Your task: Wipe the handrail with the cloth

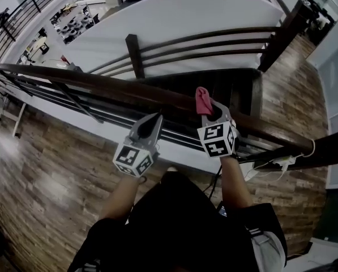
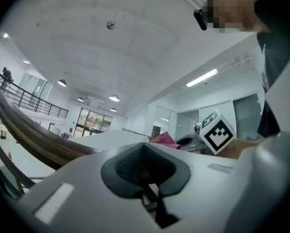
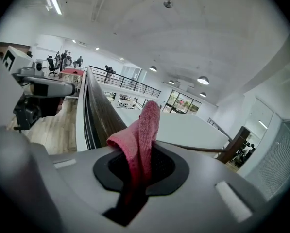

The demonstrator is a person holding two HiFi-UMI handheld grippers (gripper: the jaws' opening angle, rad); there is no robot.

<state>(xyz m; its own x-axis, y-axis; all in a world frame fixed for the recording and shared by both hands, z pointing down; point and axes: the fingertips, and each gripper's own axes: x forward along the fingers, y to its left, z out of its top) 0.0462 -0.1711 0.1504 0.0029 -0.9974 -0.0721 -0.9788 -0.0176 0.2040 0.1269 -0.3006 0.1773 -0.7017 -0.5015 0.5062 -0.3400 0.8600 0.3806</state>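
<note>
Our right gripper pinches a pink, nubbly cloth, folded into a soft upright tongue that stands just over the smooth, dark, rounded wooden handrail; whether it touches the wood we cannot tell. Our left gripper, its grey jaws pressed together on nothing, points at the rail just beside the right one. Thin dark bars run under the rail, a second railing with a dark post stands beyond it, and glossy wood-plank floor lies below us.
</note>
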